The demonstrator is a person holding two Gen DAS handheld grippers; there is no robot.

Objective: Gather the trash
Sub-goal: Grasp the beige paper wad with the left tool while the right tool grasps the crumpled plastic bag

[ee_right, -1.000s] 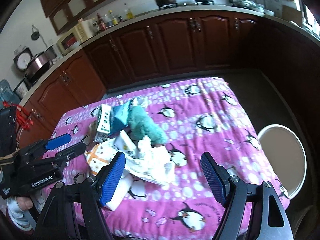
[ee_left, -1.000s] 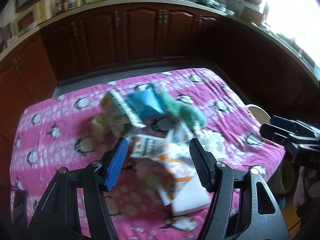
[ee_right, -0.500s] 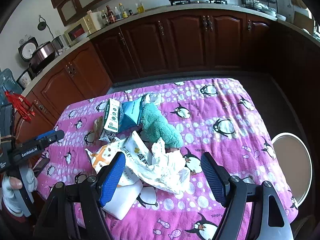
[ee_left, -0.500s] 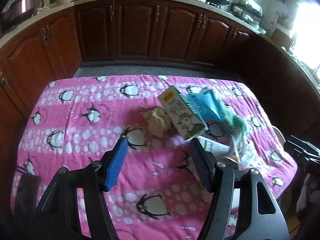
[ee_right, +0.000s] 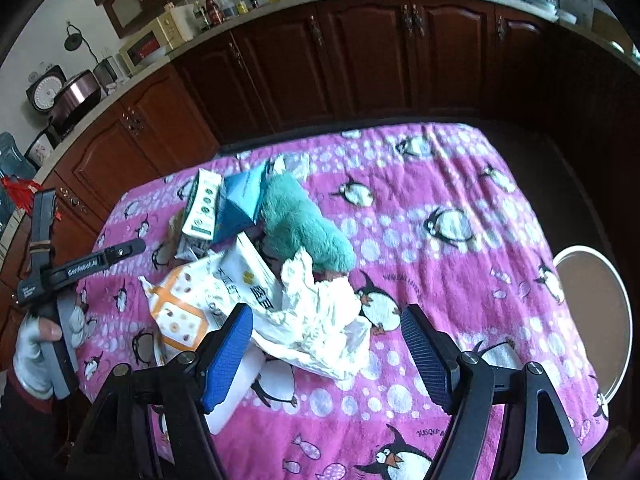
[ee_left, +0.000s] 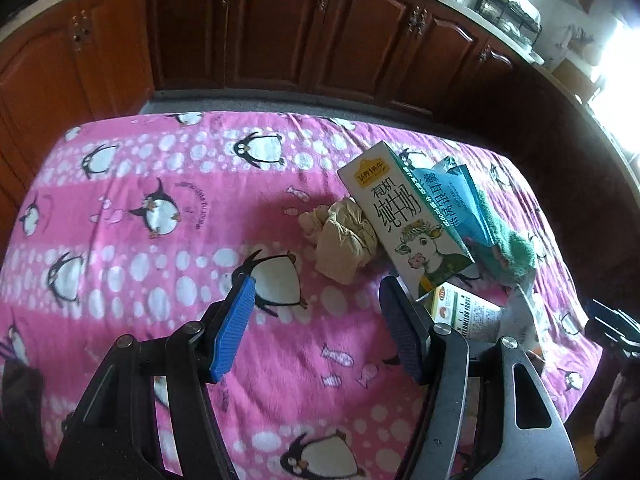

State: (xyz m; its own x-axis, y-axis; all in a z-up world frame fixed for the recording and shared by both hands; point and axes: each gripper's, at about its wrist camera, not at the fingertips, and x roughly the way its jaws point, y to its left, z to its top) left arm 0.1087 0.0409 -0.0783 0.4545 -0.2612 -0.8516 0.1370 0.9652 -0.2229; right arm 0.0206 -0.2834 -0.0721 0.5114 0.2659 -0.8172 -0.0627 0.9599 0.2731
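Note:
A heap of trash lies on the pink penguin tablecloth [ee_left: 120, 240]. It holds a milk carton [ee_left: 404, 220], a blue packet [ee_left: 452, 204], a teal fluffy cloth [ee_left: 508, 248] and a crumpled beige paper [ee_left: 344, 240]. My left gripper [ee_left: 316, 292] hovers open just short of the beige paper, with only cloth between its fingers. The right wrist view shows the carton [ee_right: 202, 208], the teal cloth [ee_right: 300, 228], an orange-and-white packet [ee_right: 180, 304] and a crumpled white paper [ee_right: 316, 304]. My right gripper [ee_right: 326, 320] stands open low over that white paper, not pressing it.
A gloved hand [ee_right: 32, 344] holds the left gripper [ee_right: 128, 248] at the table's left side. A round stool [ee_right: 592, 320] stands off the right edge. Dark wooden cabinets [ee_right: 360, 60] run behind the table, with bottles and appliances on the counter.
The left gripper swung left off the heap and sank; the trash now sits up and to its right. The right gripper dropped a little closer to the white paper. Both stayed open.

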